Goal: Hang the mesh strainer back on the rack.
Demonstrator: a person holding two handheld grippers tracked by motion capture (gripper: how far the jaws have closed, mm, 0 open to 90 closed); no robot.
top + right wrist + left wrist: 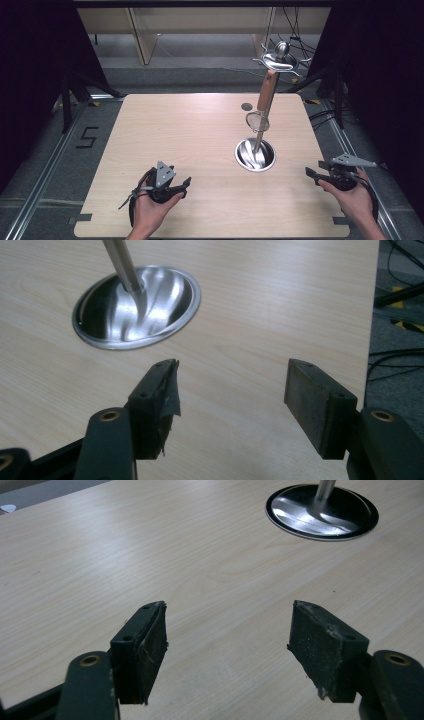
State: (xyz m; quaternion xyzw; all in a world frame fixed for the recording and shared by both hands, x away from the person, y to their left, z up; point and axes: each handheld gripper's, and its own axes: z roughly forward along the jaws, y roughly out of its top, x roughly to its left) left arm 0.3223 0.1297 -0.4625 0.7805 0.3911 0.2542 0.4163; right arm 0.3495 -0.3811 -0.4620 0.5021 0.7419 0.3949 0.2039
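- My left gripper (186, 184) sits near the table's (165, 130) front edge, at about 7 o'clock from the table's middle; its jaws stand wide apart with nothing between them.
- In the left gripper view (227, 640) I see bare wood between the pads, and the stand's round steel base (322, 512) lies up at 1 o'clock, well apart from the jaws.
- My right gripper (311, 174) hovers at the table's right front edge, at roughly 4 o'clock from the middle, jaws spread wide and empty.
- In the right gripper view (232, 387) the steel base (137, 307) lies at 11 o'clock of the jaws, near but not touching.
- The utensil stand (258, 142) stands right of the table's centre, at 3 o'clock, its pole upright with a hooked crown (280, 59) on top.
- A small strainer (257, 121) with a wooden handle (266, 92) hangs from the crown, beside the pole.
- A small dark disc (246, 106) lies on the wood at 11 o'clock of the stand.
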